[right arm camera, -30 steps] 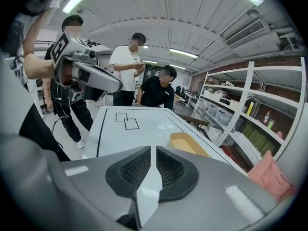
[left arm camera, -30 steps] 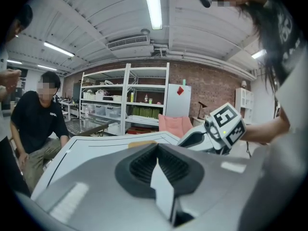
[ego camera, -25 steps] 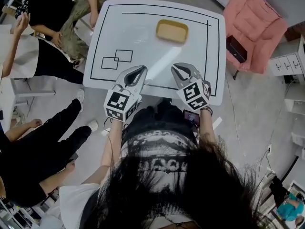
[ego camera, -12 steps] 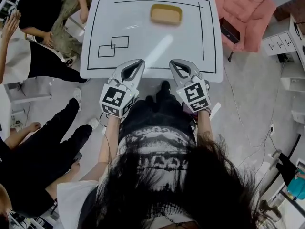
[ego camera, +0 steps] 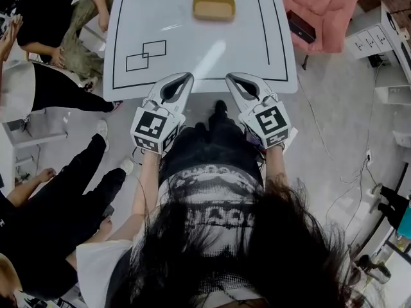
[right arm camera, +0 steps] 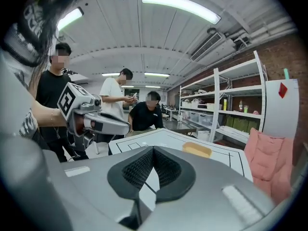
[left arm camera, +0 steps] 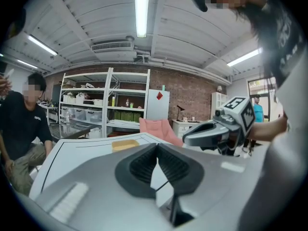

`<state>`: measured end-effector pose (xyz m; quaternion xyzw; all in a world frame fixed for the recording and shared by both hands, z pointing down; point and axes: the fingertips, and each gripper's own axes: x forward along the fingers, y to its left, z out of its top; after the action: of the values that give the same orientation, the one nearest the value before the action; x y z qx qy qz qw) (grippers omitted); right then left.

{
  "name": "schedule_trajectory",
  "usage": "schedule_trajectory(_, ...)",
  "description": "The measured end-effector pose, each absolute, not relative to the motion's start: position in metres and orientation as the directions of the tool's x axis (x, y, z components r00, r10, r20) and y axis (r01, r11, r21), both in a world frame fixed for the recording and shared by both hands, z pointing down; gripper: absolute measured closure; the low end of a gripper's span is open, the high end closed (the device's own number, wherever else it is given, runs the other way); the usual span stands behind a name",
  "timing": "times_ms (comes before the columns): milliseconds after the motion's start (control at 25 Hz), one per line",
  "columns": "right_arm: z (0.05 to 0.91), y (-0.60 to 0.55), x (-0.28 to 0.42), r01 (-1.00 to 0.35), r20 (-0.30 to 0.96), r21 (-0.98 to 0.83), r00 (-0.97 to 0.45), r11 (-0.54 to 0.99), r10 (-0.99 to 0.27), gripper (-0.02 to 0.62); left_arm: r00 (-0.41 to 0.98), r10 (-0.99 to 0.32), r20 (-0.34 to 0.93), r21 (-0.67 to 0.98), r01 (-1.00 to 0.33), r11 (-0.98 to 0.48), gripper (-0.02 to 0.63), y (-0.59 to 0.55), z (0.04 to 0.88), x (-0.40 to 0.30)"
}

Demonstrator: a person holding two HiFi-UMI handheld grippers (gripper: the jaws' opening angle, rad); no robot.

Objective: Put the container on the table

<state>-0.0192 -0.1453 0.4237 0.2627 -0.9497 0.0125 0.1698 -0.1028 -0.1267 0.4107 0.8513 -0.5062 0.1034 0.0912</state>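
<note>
At the far left of my desk sit two outlined rectangles, overlapping at one corner, with nothing on them. Next comes my left gripper, held over the near edge of the desk with its pads pressed together and nothing between them. Beyond it, at the far side of the desk and inside the black border line, lies the container, a shallow tan tray sitting flat and well apart from both grippers. To the right, my right gripper mirrors the left one, jaws together and empty. Past the desk's right corner stands a pink chair.

As I read it, the placing step is finished: the container rests on the desk and neither gripper carries anything. The next move calls for little more than keeping both grippers clear of it.

Count: one container, one desk, two grippers, two drawn rectangles, one pink chair.
</note>
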Motion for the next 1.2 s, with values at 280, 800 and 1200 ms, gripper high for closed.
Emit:
schedule_trajectory(280, 0.418, -0.136, -0.008, -0.527, 0.304, 0.030, -0.804, 0.849, -0.510, 0.592, 0.488, -0.836, 0.250, 0.042, -0.868, -0.495, 0.606, -0.120, 0.407, -0.091)
schedule_trajectory(800, 0.423, -0.136, -0.007, -0.522, 0.317, 0.052, -0.800, 0.852, -0.509, 0.592, 0.476, -0.843, 0.250, 0.048, -0.876, -0.481, 0.606, -0.111, 0.409, -0.092)
schedule_trajectory(1200, 0.421, -0.146, -0.010, -0.518, 0.314, 0.084, -0.797, 0.851, -0.516, 0.592, 0.476, -0.844, 0.245, 0.043, -0.876, -0.481, 0.606, -0.114, 0.407, -0.095)
